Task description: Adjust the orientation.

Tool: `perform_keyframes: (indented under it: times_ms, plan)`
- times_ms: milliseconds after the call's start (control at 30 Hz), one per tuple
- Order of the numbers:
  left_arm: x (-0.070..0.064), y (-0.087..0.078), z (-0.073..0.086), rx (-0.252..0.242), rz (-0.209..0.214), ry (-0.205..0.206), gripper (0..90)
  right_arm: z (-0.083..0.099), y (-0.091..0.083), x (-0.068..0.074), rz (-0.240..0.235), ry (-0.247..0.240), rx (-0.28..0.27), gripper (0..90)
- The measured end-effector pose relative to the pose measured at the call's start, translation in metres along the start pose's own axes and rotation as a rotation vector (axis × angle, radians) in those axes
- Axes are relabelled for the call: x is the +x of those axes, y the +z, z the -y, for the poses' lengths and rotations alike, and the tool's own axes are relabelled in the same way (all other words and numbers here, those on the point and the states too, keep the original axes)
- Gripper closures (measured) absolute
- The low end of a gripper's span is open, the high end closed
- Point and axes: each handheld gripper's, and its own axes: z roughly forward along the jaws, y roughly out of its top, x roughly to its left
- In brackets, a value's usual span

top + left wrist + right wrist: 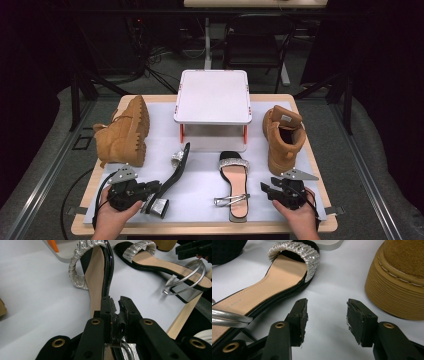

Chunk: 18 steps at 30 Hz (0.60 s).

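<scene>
- High view: left gripper [150,192] clamped on the tipped sandal [172,175], lying on its side near the table's [200,229] front edge, toe pointing toward the white stand [213,97]. Right gripper [265,189] spread, empty, low between the flat sandal [235,185] and the upright boot [282,137]. Second boot [122,132] on its side at the left edge. Bare mat between the two sandals.
- Left gripper view: jaws nearly together, pinching the tipped sandal's sole edge [106,277]; silver strap [77,267] resting on the mat; wooden table edge [185,315] close at right.
- Right gripper view: jaws wide, nothing between; flat sandal [274,277] just left, boot sole [392,292] just right, open mat ahead.
</scene>
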Motion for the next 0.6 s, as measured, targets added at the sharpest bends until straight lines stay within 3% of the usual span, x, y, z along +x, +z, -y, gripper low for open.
perform_keyframes:
  times_ms: [333,600]
  plan:
    - [-0.006,0.005,-0.007,0.002,0.031,0.011,81.7,0.000,-0.001,-0.001,0.000,0.000,0.001,50.5]
    - [-0.016,0.017,-0.016,0.013,0.087,0.031,81.7,0.000,-0.001,-0.001,-0.003,0.005,0.003,50.6]
